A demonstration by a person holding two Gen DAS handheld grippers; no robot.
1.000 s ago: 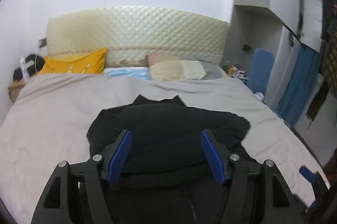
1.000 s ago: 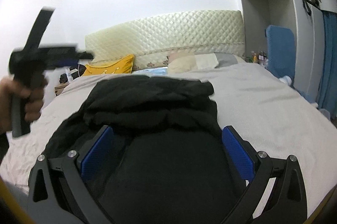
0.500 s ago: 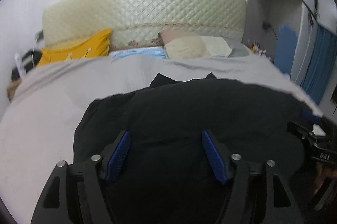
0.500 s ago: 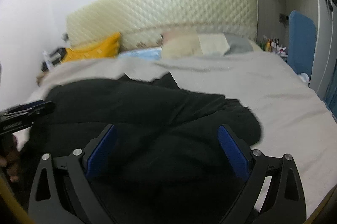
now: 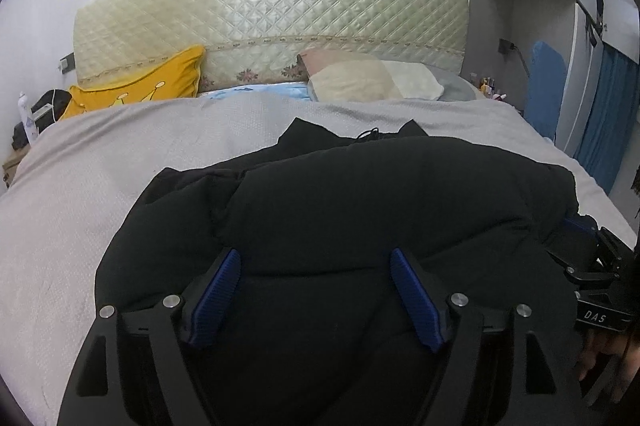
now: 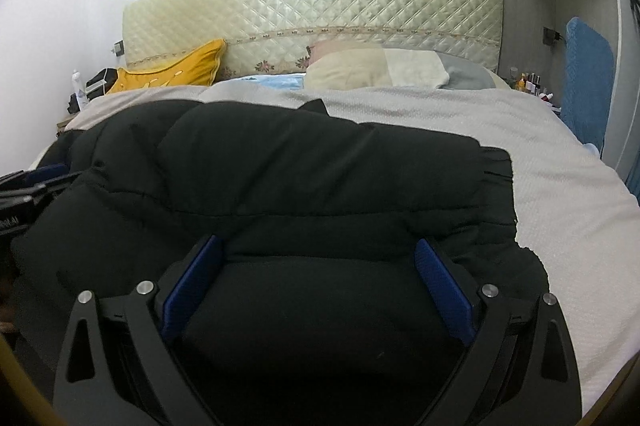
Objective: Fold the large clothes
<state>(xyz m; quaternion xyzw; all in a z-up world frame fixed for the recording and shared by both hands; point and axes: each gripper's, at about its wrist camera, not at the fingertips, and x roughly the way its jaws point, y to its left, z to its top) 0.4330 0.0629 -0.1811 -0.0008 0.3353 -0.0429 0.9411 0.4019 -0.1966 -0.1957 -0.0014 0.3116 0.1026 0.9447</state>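
Jacket (image 5: 360, 209), black quilted puffer, lies bunched on grey bed (image 5: 80, 185) w/ both grippers' fingers (image 5: 218, 284) spread, nothing gripped.

Open bed cover (image 5: 100, 161) left and right of the black jacket (image 5: 360, 193); pillows (image 5: 360, 81) and headboard (image 5: 272, 9) blocking beyond; right claw (image 5: 592, 266) crowding jacket's right edge.

Grey bed (image 5: 100, 177) — black jacket (image 5: 360, 209), pillows (image 5: 360, 81)
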